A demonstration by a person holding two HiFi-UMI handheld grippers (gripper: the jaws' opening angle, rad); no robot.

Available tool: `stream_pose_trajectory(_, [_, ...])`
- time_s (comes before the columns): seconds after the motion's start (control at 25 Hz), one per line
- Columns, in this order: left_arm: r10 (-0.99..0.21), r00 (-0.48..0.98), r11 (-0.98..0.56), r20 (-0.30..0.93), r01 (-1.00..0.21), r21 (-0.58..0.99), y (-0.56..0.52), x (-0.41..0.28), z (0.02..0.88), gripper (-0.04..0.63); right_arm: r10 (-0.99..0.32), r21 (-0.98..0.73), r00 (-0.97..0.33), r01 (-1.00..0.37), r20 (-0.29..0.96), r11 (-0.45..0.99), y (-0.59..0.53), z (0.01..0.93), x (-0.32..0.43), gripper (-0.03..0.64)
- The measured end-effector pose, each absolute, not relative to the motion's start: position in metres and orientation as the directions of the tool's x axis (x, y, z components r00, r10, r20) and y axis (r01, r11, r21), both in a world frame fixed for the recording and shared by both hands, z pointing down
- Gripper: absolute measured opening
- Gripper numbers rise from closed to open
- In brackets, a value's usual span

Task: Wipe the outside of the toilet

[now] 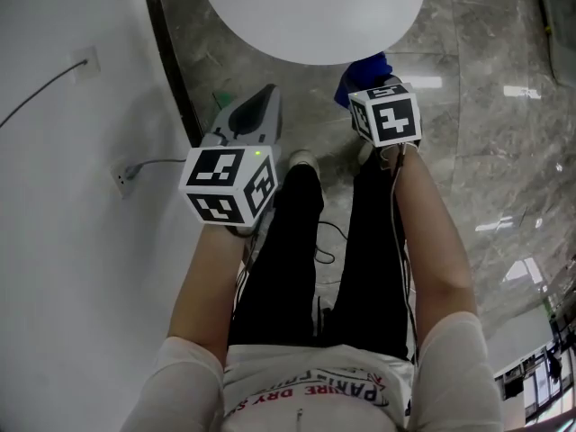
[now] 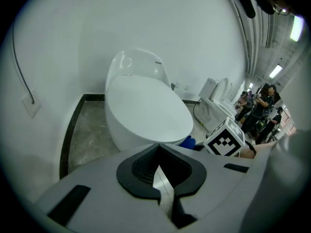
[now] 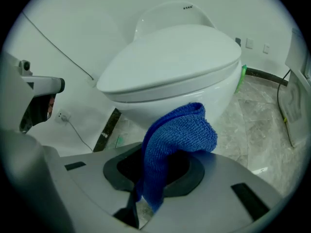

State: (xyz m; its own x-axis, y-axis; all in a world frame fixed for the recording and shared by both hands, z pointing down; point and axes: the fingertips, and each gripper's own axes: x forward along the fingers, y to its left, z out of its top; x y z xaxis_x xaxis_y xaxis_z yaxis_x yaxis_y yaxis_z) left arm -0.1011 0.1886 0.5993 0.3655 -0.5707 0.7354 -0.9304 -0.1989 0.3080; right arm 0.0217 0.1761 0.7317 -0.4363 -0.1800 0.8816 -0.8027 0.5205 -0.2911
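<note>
White wall [image 1: 54, 241] meets grey marble floor [image 1: 504, 151].

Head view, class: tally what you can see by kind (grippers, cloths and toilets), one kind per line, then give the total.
grippers: 2, the left gripper and the right gripper
blue cloth: 1
toilet: 1
total: 4

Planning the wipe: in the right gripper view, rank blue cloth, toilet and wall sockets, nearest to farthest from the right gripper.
1. blue cloth, held by the right gripper.
2. toilet, just ahead, centre.
3. wall sockets, upper right, behind the toilet.
</note>
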Motion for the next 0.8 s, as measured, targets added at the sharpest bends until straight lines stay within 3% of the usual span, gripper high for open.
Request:
stream_pose_trajectory(0.48, [-0.583, 0.349, -0.166, 0.733, -0.935, 0.313, 0.233, -0.156, 0.597, 0.006, -0.155, -0.404, -0.538, -0.765, 0.828, 0.501, 0.22, 0.715, -0.074, 0.077])
stream_pose_trajectory(0.8, [-0.645, 0.311, -0.126, 0.698, -0.944, 0.304, 0.219, -0.173, 0.521, 0.006, -0.192, -0.416, -0.554, -0.774, 0.81, 0.477, 0.229, 0.617, -0.079, 0.077])
